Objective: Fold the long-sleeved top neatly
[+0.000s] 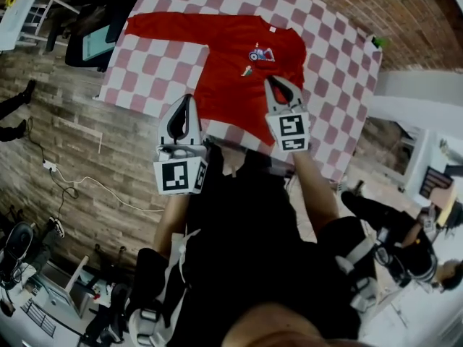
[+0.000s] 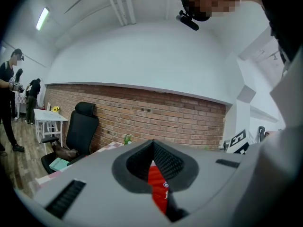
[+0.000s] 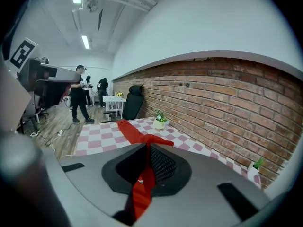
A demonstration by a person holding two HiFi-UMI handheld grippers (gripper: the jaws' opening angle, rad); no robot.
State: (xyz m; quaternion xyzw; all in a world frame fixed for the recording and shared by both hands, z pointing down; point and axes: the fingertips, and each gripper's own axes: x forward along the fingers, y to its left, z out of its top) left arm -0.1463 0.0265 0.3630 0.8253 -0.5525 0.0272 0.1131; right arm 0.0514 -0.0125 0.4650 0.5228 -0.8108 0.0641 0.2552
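Long-sleeved top is seen in plain bright red, w/ a small blue, white & red print on the chest. Tablecloth is checked in dusty pink & white. Left gripper & right gripper are cased in light grey, w/ black ribbed pads; marker cubes are patterned w/ black squares on white. Black clothing is worn by the person. Floor is laid in grey-brown wood-look planks. Wall is built of red-brown brick w/ pale joints; ceiling is painted white. Office chair is black, side table white.
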